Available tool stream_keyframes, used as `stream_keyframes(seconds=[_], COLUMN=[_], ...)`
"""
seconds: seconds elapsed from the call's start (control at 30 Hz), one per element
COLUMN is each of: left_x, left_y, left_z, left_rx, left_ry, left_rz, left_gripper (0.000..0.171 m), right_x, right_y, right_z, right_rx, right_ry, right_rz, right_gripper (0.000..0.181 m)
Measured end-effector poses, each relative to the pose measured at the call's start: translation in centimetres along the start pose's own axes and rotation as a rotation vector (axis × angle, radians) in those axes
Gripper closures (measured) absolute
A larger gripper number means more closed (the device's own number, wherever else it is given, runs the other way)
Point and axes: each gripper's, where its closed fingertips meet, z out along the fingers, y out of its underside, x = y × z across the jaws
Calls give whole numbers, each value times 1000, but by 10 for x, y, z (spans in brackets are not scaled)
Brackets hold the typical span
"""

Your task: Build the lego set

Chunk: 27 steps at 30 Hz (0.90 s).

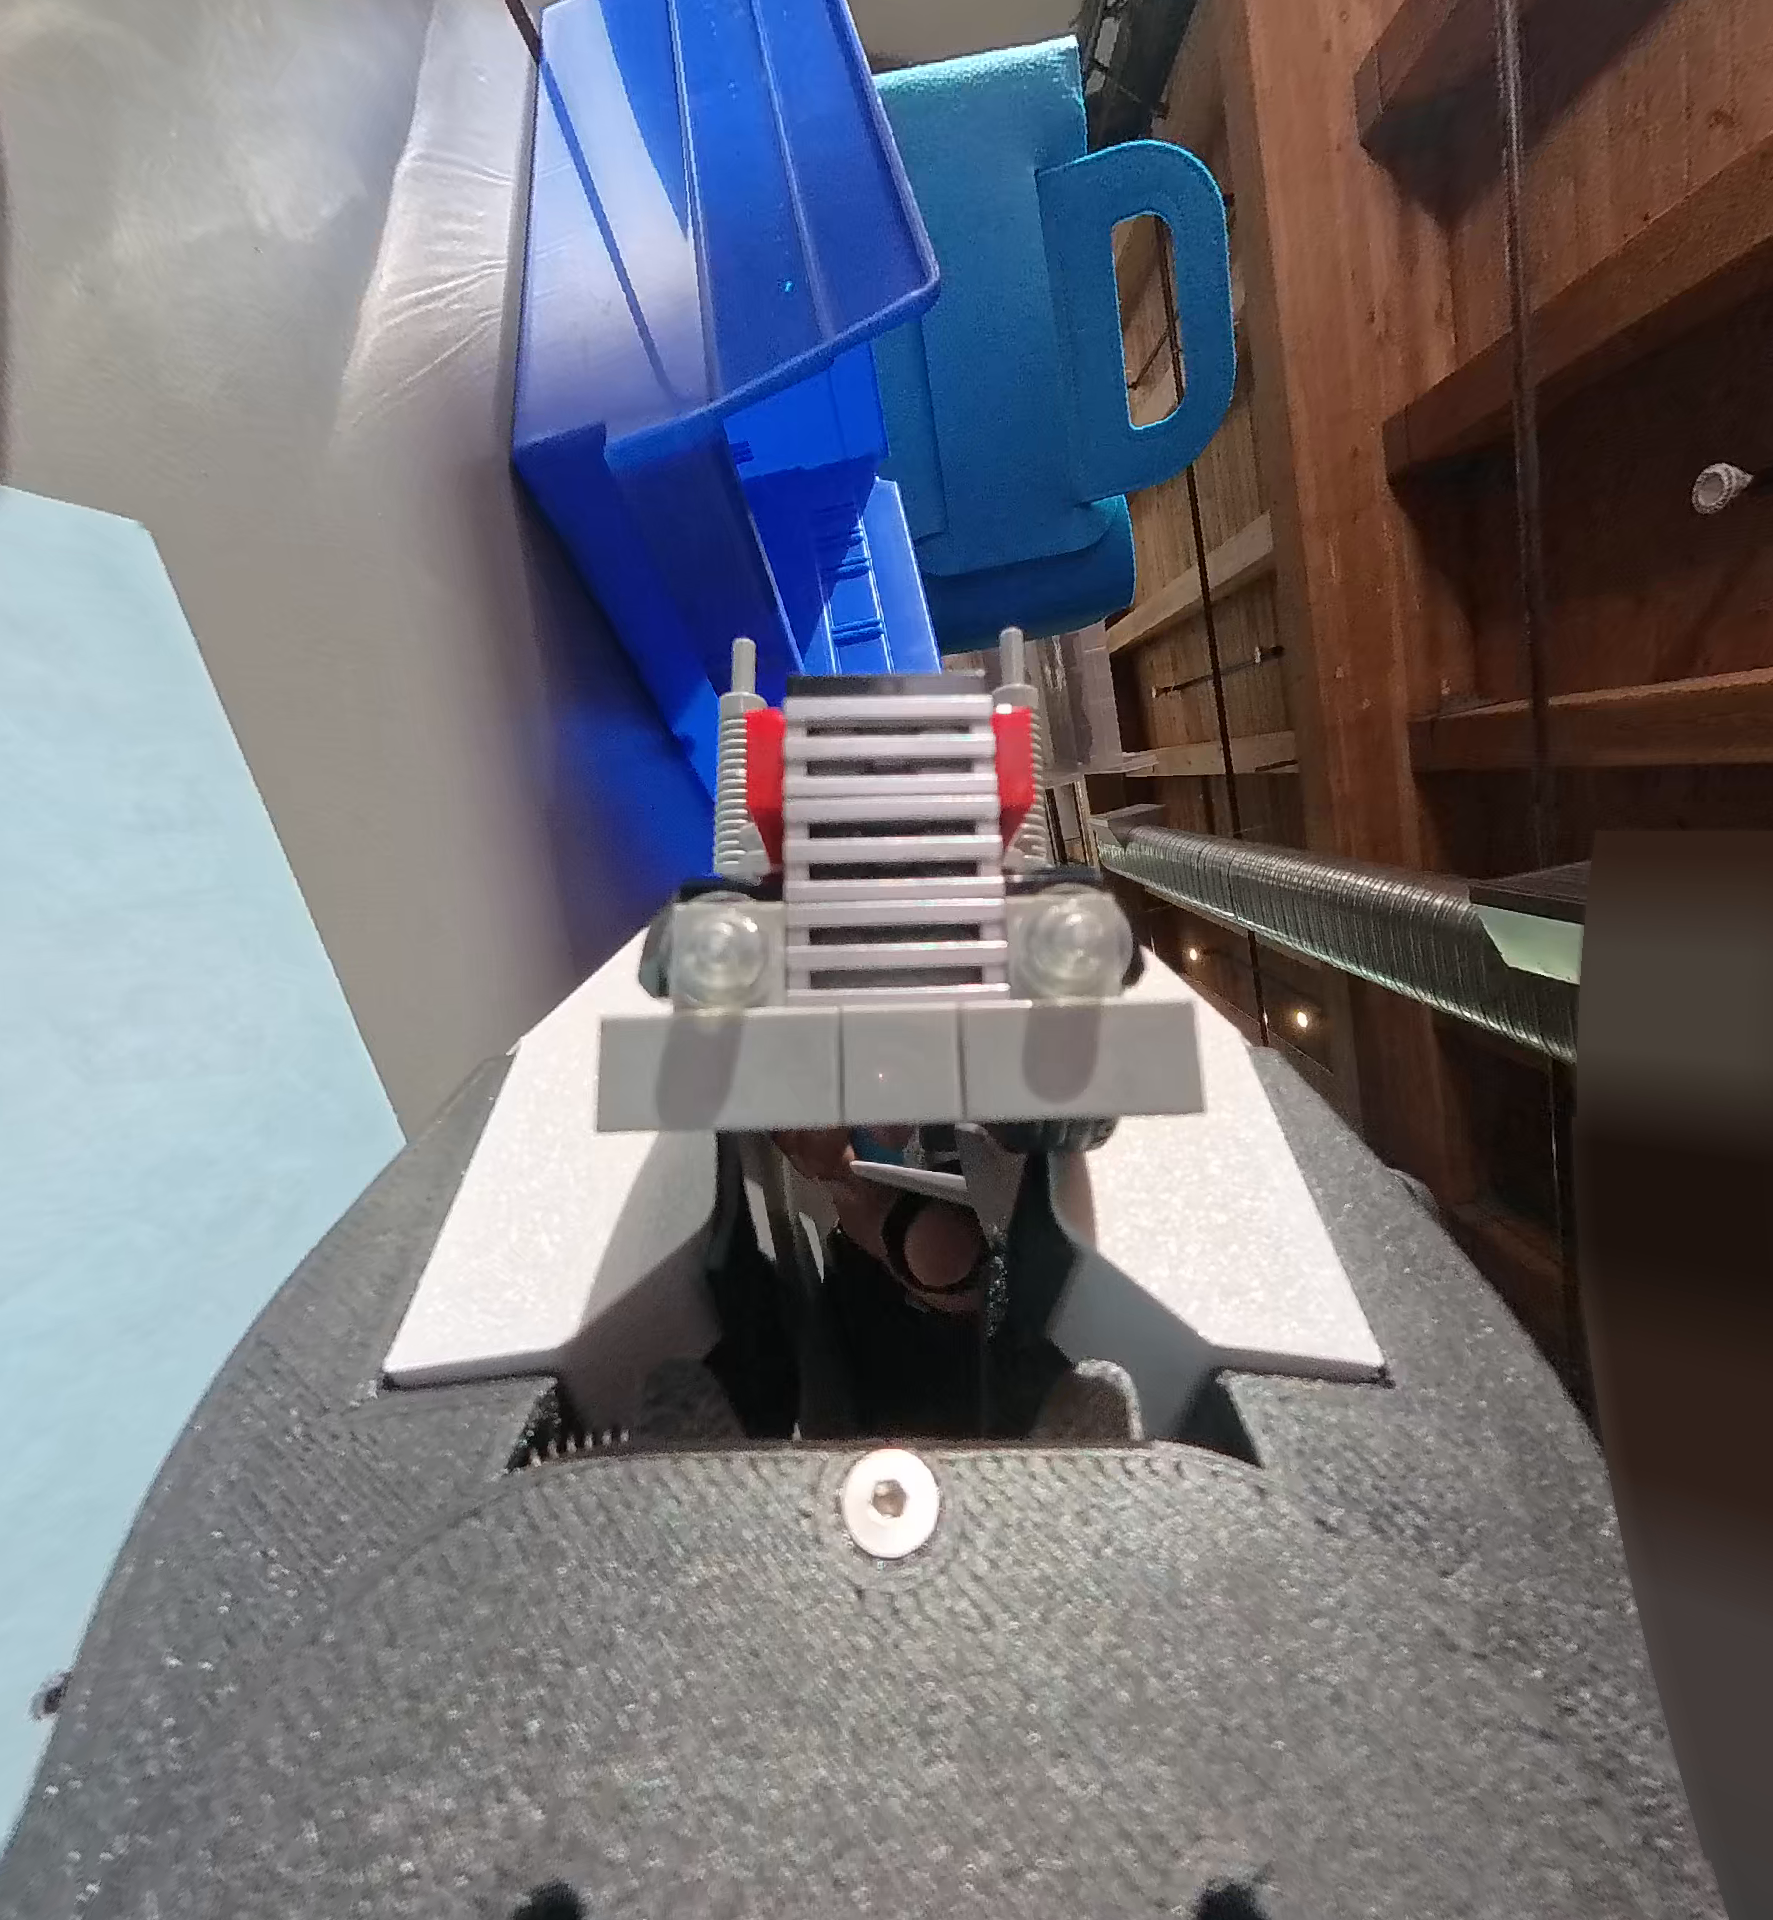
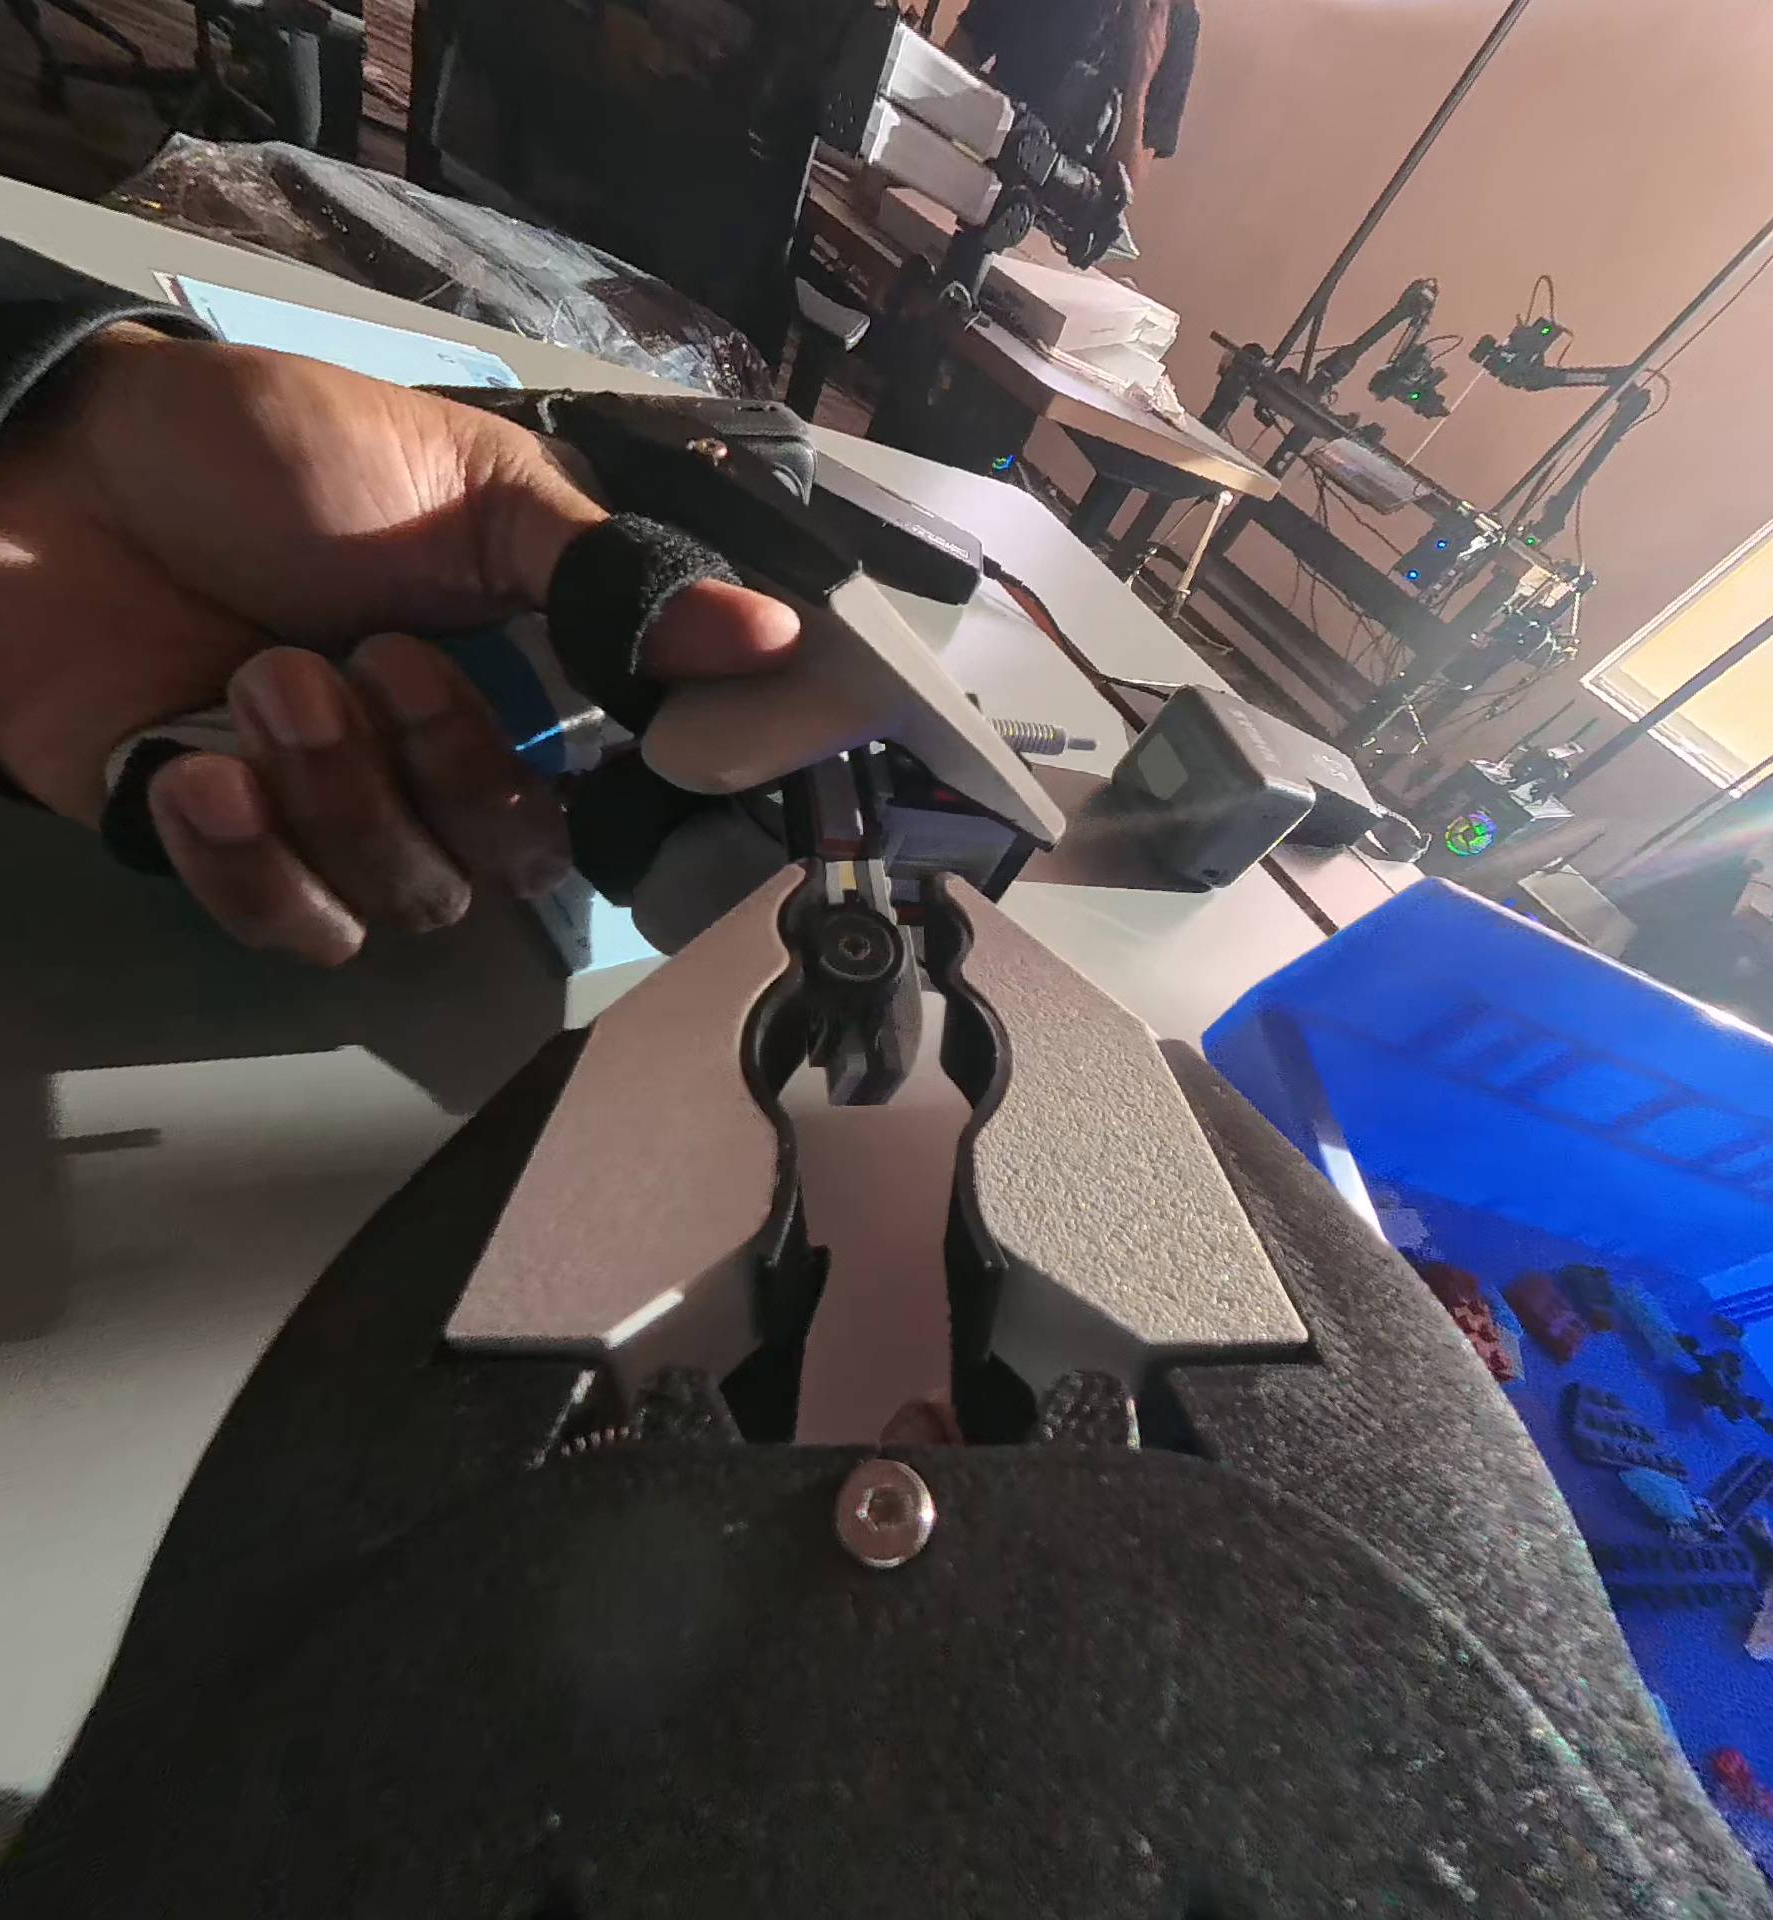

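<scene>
My left gripper (image 1: 897, 977) is shut on a small lego truck (image 1: 892, 862) with a grey grille, two clear headlights, red sides and a grey bumper, facing the camera. In the right wrist view a hand holds that gripper (image 2: 861, 727) above the table, with the truck (image 2: 913, 821) mostly hidden under its finger plate. My right gripper (image 2: 866, 920) is shut on a small black wheel piece (image 2: 854, 951) with a dark grey part. It holds the piece right at the truck's underside.
A blue bin (image 2: 1484, 1081) with several loose lego pieces stands at the right; it also shows in the left wrist view (image 1: 653, 312), beside a teal felt bag (image 1: 1027, 364). A small grey camera (image 2: 1209, 784) sits on the white table (image 2: 186, 1195). A light blue booklet (image 2: 342, 332) lies farther back. My left and right fingertips are right by each other.
</scene>
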Motion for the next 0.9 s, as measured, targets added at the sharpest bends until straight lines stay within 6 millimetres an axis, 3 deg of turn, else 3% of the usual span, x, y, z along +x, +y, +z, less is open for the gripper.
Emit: stream_keyframes(seconds=[0.9], left_x=[-6], left_y=[-1], left_z=[-2], left_rx=[34], left_ry=[-18], left_rz=[-126], left_gripper=[117], right_x=[2], right_y=[0], right_z=[2], right_rx=[12], right_ry=[47], right_rz=[-67], right_gripper=[160])
